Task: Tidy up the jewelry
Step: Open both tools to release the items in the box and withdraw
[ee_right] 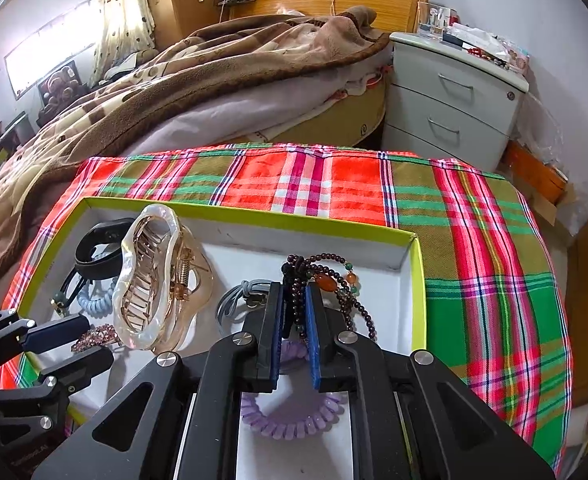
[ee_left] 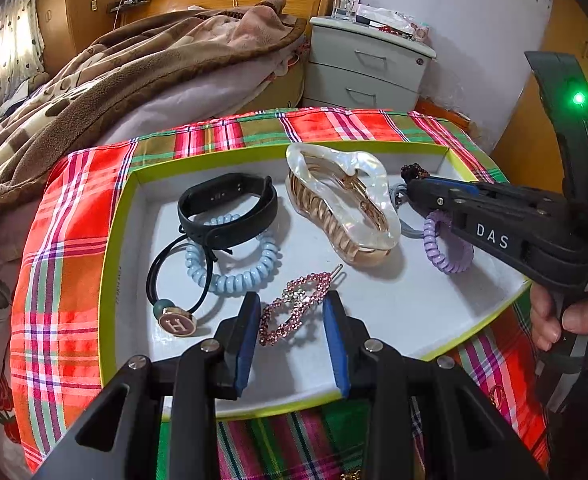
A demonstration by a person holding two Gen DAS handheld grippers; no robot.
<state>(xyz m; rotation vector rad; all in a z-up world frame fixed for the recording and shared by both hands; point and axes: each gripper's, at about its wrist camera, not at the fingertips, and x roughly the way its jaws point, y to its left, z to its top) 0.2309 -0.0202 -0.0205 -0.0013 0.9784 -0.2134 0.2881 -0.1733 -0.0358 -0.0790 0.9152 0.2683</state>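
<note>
A shallow white box with a lime rim (ee_left: 112, 240) (ee_right: 417, 280) lies on a plaid cloth. My left gripper (ee_left: 292, 306) is open, its blue pads on either side of a pink rhinestone hair clip (ee_left: 294, 306) that lies in the box. My right gripper (ee_right: 294, 292) is shut on a dark beaded necklace (ee_right: 343, 280) above the box's right end; it shows in the left wrist view (ee_left: 413, 188). Also in the box: a pearl claw clip (ee_left: 341, 204) (ee_right: 154, 276), a black band (ee_left: 226, 208), a blue coil tie (ee_left: 234, 264), a purple coil tie (ee_right: 290, 420), a black elastic with an H charm (ee_left: 176, 322).
The plaid cloth (ee_right: 473, 248) covers the table, with bare cloth to the right of the box. A bed with a brown blanket (ee_right: 198, 80) stands behind, and a grey nightstand (ee_right: 453, 104) at the back right. A grey cord (ee_right: 238, 292) lies in the box.
</note>
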